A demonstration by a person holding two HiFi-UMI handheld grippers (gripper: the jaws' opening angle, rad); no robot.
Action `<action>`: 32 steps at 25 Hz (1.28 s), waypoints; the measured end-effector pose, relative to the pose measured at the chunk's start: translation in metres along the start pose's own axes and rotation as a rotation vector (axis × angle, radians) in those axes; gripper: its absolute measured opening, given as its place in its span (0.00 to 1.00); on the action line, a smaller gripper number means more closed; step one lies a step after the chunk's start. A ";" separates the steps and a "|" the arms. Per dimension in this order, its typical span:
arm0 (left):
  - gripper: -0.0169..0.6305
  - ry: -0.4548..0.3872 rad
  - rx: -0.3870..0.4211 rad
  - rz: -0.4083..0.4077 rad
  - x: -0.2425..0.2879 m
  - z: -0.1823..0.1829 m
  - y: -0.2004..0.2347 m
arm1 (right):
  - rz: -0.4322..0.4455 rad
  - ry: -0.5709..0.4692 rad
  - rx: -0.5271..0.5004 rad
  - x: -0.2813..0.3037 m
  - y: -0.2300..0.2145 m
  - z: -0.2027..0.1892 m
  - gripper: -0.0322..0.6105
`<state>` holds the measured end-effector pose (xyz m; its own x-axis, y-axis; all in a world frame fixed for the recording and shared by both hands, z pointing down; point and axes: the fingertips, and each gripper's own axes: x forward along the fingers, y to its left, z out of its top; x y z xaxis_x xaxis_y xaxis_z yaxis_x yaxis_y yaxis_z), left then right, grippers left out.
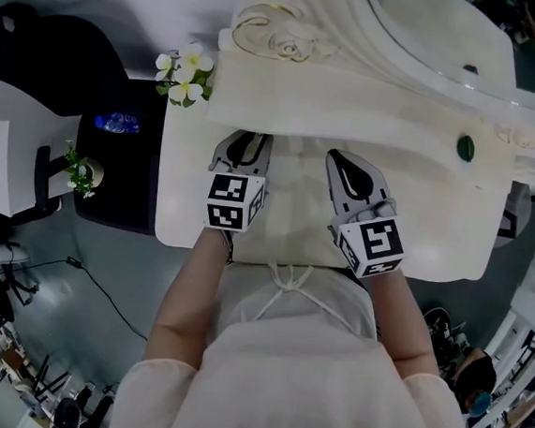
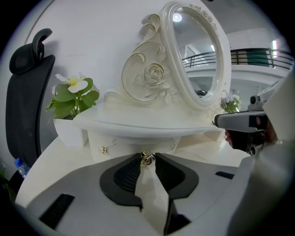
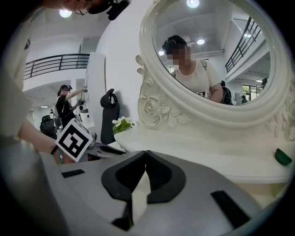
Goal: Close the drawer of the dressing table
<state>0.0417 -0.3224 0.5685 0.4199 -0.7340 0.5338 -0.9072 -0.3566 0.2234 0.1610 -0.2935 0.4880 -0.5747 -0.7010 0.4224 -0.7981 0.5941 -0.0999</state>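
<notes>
At the centre of the head view, we hold both grippers over the white table (image 1: 178, 211). The left gripper (image 1: 245, 140) has its jaws drawn narrow onto the gold knob (image 2: 147, 158) of the drawer (image 2: 122, 144), while the right gripper (image 3: 145, 153), to its right, has its jaws pressed together on nothing. The drawer front sits mid-frame in the left gripper view under the curved shelf (image 2: 138, 123), with flowers (image 2: 73, 94) beyond at left and the oval mirror (image 2: 196, 55) at upper right.
</notes>
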 end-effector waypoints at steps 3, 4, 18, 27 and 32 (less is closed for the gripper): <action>0.35 0.010 -0.021 -0.022 -0.004 0.001 -0.004 | -0.005 -0.006 0.000 -0.004 0.003 0.004 0.06; 0.43 -0.001 -0.025 -0.016 -0.008 0.003 -0.004 | -0.007 -0.009 -0.002 -0.006 0.005 0.006 0.06; 0.48 -0.156 0.105 -0.026 -0.098 0.064 -0.027 | -0.052 -0.118 -0.026 -0.046 0.018 0.040 0.06; 0.37 -0.300 0.230 -0.079 -0.147 0.126 -0.055 | -0.087 -0.246 -0.060 -0.076 0.023 0.078 0.06; 0.23 -0.398 0.273 -0.077 -0.179 0.158 -0.062 | -0.101 -0.297 -0.075 -0.090 0.029 0.094 0.06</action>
<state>0.0267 -0.2602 0.3308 0.5114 -0.8445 0.1588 -0.8554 -0.5180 -0.0001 0.1720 -0.2501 0.3629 -0.5299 -0.8358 0.1438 -0.8446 0.5354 0.0000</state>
